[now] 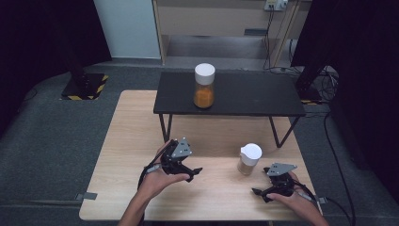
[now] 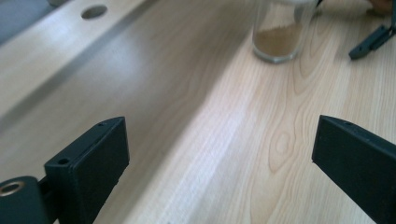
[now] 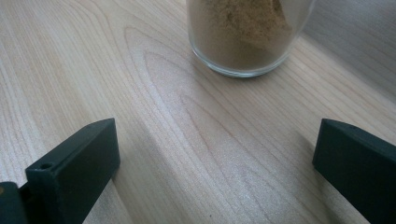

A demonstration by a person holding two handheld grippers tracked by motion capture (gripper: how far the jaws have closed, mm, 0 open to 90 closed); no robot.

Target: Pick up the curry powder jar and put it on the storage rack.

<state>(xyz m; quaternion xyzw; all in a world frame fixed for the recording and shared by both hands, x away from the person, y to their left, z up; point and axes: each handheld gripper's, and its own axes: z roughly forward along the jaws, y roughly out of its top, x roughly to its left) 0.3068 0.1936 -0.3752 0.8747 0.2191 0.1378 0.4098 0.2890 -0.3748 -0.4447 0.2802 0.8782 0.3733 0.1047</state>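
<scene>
A glass jar of brown powder (image 1: 248, 160) with a white lid stands on the wooden table (image 1: 131, 141), right of centre. My left gripper (image 1: 192, 173) rests low to its left, jaws open and pointing right toward it; in the left gripper view (image 2: 219, 140) the jar (image 2: 279, 37) is well ahead. My right gripper (image 1: 260, 193) sits at the front right, open, just below and to the right of the jar. In the right gripper view (image 3: 217, 140) the jar (image 3: 247, 32) stands close ahead, beyond the jaw tips. Nothing lies between either pair of jaws.
A low black shelf (image 1: 244, 101) on thin legs spans the back of the table. On it stands a second white-lidded jar of orange powder (image 1: 204, 87). A jaw tip of the right gripper (image 2: 373, 42) shows beside the brown jar. Dark floor surrounds the table.
</scene>
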